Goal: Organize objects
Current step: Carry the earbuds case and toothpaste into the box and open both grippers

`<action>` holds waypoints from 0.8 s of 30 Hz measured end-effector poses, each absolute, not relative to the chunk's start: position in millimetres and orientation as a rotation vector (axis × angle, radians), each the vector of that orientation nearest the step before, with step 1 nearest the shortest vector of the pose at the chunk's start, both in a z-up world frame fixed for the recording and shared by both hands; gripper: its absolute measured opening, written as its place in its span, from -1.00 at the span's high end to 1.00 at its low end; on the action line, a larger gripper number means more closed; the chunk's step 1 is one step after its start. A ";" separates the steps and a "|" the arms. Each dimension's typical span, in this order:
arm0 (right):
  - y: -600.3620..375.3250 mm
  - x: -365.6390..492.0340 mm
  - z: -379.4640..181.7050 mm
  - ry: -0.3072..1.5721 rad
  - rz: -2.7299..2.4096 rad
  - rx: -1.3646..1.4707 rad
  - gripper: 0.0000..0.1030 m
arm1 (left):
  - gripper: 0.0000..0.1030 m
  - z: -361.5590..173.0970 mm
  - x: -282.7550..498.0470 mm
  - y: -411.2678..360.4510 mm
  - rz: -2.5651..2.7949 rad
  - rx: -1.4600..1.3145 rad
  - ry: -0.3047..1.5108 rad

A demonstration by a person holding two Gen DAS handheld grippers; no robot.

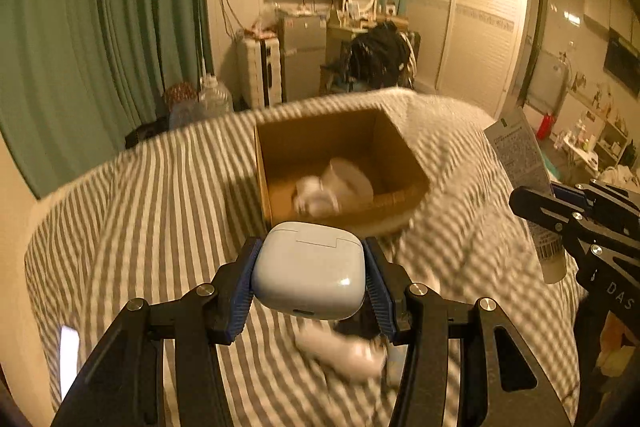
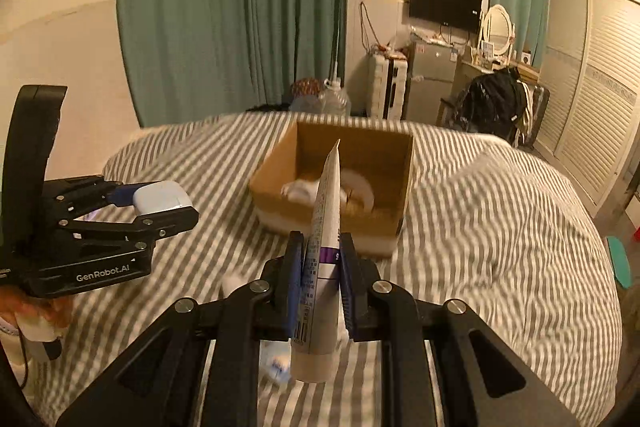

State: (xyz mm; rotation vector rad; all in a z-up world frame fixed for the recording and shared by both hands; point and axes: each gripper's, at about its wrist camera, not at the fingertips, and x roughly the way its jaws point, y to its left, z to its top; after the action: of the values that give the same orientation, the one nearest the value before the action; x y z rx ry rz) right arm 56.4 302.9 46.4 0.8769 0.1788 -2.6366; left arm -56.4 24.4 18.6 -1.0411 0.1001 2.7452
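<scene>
My left gripper (image 1: 310,269) is shut on a white earbud case (image 1: 310,267) and holds it above the striped bed, just short of the open cardboard box (image 1: 396,143). The box holds white items (image 1: 334,183). My right gripper (image 2: 320,279) is shut on a white tube with a purple band (image 2: 324,247), held upright, cap end down. The tube also shows at the right of the left wrist view (image 1: 524,163). The left gripper with the case shows at the left of the right wrist view (image 2: 160,201). The box lies ahead there (image 2: 402,163).
Small white items lie on the striped bedcover below the left gripper (image 1: 340,349) and below the right gripper (image 2: 276,363). Green curtains (image 2: 224,11), a small fridge (image 2: 434,79), a backpack on a chair (image 2: 490,105) and a wardrobe (image 2: 592,87) stand beyond the bed.
</scene>
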 end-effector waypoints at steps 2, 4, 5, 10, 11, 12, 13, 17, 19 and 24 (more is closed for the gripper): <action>301.4 38.6 57.7 0.178 -2.646 0.852 0.68 | 0.00 27.4 -76.9 27.1 2.754 -1.013 0.108; 298.7 18.5 68.5 0.178 -2.651 0.824 0.68 | 0.00 33.8 -100.3 29.4 2.760 -0.996 0.110; 297.3 9.5 71.6 0.174 -2.648 0.819 0.68 | 0.00 37.2 -111.8 30.7 2.765 -0.986 0.109; 288.5 -55.2 76.8 0.159 -2.657 0.811 0.68 | 0.00 41.3 -174.3 39.0 2.765 -0.934 0.131; 288.0 -66.3 76.4 0.155 -2.661 0.813 0.68 | 0.00 40.1 -183.4 39.7 2.763 -0.934 0.129; 286.8 -82.8 73.9 0.148 -2.663 0.817 0.68 | 0.00 35.8 -199.5 41.6 2.764 -0.935 0.132; 285.8 -95.9 70.8 0.142 -2.665 0.823 0.68 | 0.00 33.4 -206.7 42.3 2.766 -0.936 0.137; 285.3 -145.0 55.4 0.126 -2.674 0.858 0.68 | 0.00 3.0 -253.3 46.8 2.758 -0.982 0.162; 285.5 -171.2 43.3 0.121 -2.683 0.886 0.68 | 0.00 -14.1 -270.3 47.6 2.742 -1.023 0.158; 287.8 -212.9 3.0 0.116 -2.657 0.991 0.68 | 0.00 -61.2 -293.8 52.3 2.689 -1.146 0.198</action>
State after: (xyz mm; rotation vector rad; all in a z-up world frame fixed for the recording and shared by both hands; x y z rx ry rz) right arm -212.9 287.8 3.0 0.9908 0.1159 -2.6566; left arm -293.8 52.3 -61.2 -1.1462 0.1978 2.6886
